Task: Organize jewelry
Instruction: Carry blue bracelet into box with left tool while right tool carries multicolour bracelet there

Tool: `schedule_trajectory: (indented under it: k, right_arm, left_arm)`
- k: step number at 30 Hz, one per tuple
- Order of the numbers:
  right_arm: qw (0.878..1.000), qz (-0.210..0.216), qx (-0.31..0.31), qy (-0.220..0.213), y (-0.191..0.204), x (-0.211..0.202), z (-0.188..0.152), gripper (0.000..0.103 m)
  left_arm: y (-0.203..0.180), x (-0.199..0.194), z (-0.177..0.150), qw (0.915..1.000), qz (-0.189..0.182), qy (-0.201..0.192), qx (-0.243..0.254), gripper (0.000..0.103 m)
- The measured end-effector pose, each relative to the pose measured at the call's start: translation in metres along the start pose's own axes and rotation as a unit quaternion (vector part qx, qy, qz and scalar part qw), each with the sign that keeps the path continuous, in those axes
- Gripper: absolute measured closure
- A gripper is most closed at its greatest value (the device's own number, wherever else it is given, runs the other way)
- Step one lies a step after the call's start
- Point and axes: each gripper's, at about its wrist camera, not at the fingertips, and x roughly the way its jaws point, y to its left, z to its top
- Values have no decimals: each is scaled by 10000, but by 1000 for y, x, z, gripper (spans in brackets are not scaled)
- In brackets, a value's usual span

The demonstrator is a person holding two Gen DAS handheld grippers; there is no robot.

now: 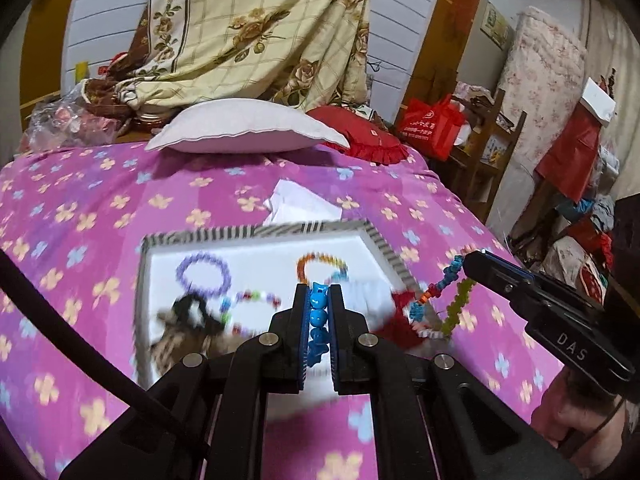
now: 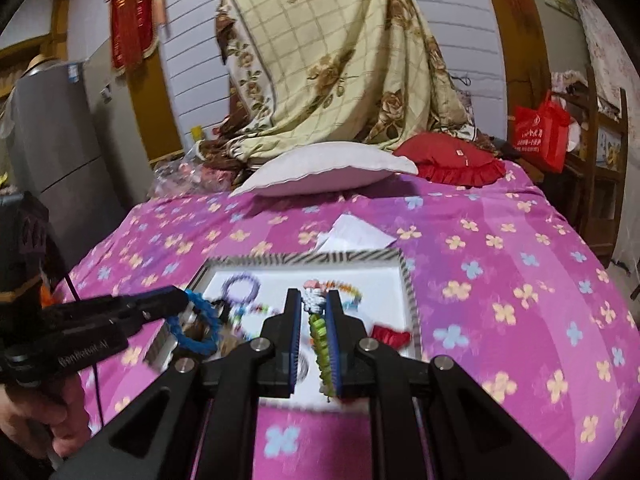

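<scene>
A white tray with a striped rim lies on the pink flowered bed. In it are a purple bead bracelet, an orange and multicolour bracelet, a small mixed bead bracelet, a dark hair accessory and a red piece. My left gripper is shut on a blue bead bracelet, held above the tray; it also shows in the right wrist view. My right gripper is shut on a multicolour bead bracelet with green, white and blue beads, which hangs by the tray's right edge.
White paper lies behind the tray. A white pillow and a red cushion sit at the bed's head under a draped floral blanket. A red bag and shelves stand right of the bed. A grey fridge stands left.
</scene>
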Motion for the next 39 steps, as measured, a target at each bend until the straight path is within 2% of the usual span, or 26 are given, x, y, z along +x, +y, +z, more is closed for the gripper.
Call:
schedule_trajectory:
  k: [5,8,13,15,20,23,28,31,39]
  right_arm:
    - [9990,83,356,263,-25,55,19,91]
    - [9977,121,502,442,-38,88,21,91]
    - [9961,-233,463,708,-49,133,23,91]
    - [9956,-438,497,667,-51,137,23,91]
    - [9938,-662,470,764,-52,149,21,91]
    - [9923,-539,478,1003,-48,162,13,91]
    - [9921,-232,596,1083,-42,169,5,88]
    - [9919,-110,757,1012,-44,167,4,82]
    - [9925,-199,772,930,-47,148,5,81]
  left_arm:
    - [8,53,32,9998,44,81,-172,103]
    - [15,82,37,9993,70,176,-312,103]
    - [25,118,32,9978,-17,461,-477,103]
    - [31,126,31,9972,-78,498,-546,103]
    - [53,135,28,9940,38,717,-821,103]
    - [59,138,23,9925,220,843,-856,103]
    - [60,137,22,9919,553,873,-743,103]
    - [58,136,23,9915,813,837,-580,96]
    - [69,123,23,9887,955,774,-862,90]
